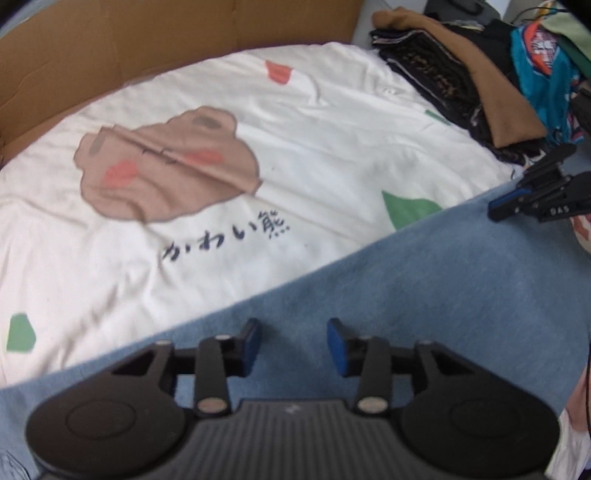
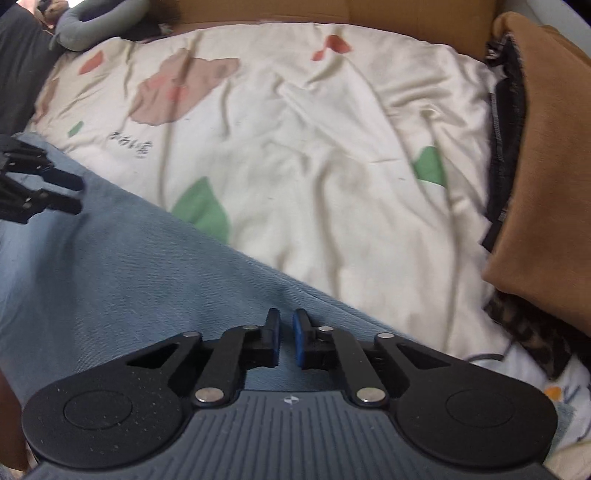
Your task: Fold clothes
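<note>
A light blue denim garment (image 1: 424,280) lies flat across the near side of a white bedsheet (image 1: 314,147) printed with a brown bear and green leaves. My left gripper (image 1: 293,328) hovers over the denim, open, with nothing between its blue pads. In the right wrist view it shows at the left (image 2: 79,194), fingers apart above the denim (image 2: 129,280). My right gripper (image 2: 286,321) points down at the denim near its far edge. Its pads stand a narrow gap apart and no fold shows pinched between them. It also shows by the denim's right end (image 1: 513,192).
A cardboard wall (image 1: 147,40) lines the far side of the bed. A pile of clothes, a brown garment (image 1: 498,99) on dark ones, with a teal piece (image 1: 546,74) beside it, sits at the right. A grey cushion (image 2: 92,22) lies at the far left.
</note>
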